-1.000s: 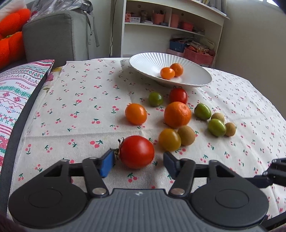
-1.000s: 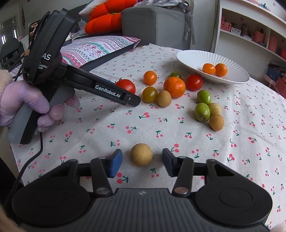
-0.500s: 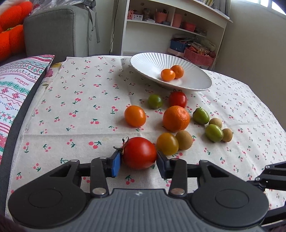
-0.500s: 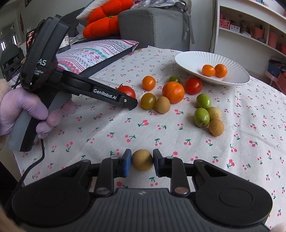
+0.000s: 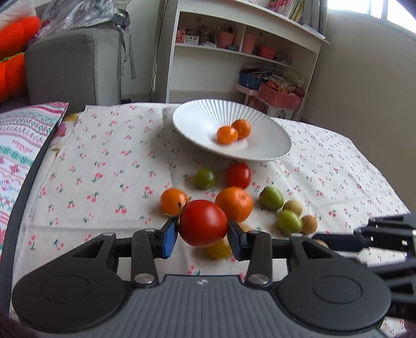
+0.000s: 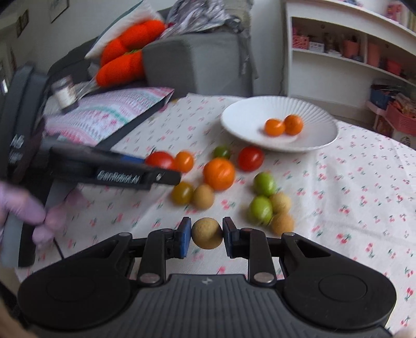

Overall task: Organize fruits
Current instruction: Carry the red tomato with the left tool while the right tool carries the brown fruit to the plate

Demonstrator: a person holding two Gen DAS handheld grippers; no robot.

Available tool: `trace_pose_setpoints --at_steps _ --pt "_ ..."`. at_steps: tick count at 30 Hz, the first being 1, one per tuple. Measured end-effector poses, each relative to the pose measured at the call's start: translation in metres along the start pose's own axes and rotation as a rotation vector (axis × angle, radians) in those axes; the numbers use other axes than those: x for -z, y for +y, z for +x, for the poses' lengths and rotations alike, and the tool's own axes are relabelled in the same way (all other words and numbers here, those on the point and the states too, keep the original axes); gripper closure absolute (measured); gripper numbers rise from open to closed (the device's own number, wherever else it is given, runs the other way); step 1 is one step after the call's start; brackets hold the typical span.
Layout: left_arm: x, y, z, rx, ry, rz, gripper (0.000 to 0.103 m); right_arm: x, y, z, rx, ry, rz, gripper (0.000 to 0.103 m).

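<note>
Soft daylight comes from a window (image 5: 384, 10) at upper right, leaving faint shadows under the fruit. Both views bend hard at the edges. The right view smears with motion blur, especially the tablecloth (image 6: 351, 182).

Table (image 5: 338, 156), cherry-print cloth (image 5: 104, 169): white plate (image 5: 197, 122), loose fruits (image 5: 234, 202) (clustered).

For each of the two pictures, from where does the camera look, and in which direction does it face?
Left wrist: sits on the left claw, faces across the table to the white plate; own fingers grip a red tomato.
Right wrist: sits on the right claw, faces the same plate; own fingers grip a tan fruit; a gloved hand shows.
Shared: plate, loose fruits, each other's claw.
</note>
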State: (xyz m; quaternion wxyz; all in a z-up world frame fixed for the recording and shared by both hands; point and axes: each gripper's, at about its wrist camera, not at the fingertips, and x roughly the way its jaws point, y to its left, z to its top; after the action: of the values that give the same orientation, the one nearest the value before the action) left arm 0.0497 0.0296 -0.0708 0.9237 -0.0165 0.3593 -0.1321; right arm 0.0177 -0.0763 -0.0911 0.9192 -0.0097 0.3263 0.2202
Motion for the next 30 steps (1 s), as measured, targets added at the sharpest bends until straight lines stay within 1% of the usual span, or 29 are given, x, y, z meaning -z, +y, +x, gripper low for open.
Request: trace_pose_setpoints --at_steps 6,15,22,25,28,30 --pt "-0.012 -0.009 0.003 0.0 -0.015 0.008 0.071 -0.02 -0.023 -0.001 0.032 -0.053 0.082 0.08" --pt "-0.031 -0.022 0.019 -0.003 -0.01 -0.004 0.071 -0.041 -0.06 0.011 0.095 -0.097 0.211 0.08" --pt "-0.05 -0.031 0.031 -0.001 -0.007 -0.021 0.071 -0.059 -0.082 0.023 0.092 -0.095 0.293 0.08" --pt "-0.061 -0.038 0.04 0.012 -0.007 -0.002 0.071 -0.068 -0.092 0.03 0.081 -0.095 0.321 0.08" --pt "-0.07 -0.046 0.053 0.024 -0.01 0.028 0.071 -0.077 -0.102 0.039 0.081 -0.097 0.316 0.08" --pt "-0.077 -0.05 0.065 0.04 -0.001 0.037 0.071 -0.08 -0.11 0.046 0.074 -0.099 0.334 0.08"
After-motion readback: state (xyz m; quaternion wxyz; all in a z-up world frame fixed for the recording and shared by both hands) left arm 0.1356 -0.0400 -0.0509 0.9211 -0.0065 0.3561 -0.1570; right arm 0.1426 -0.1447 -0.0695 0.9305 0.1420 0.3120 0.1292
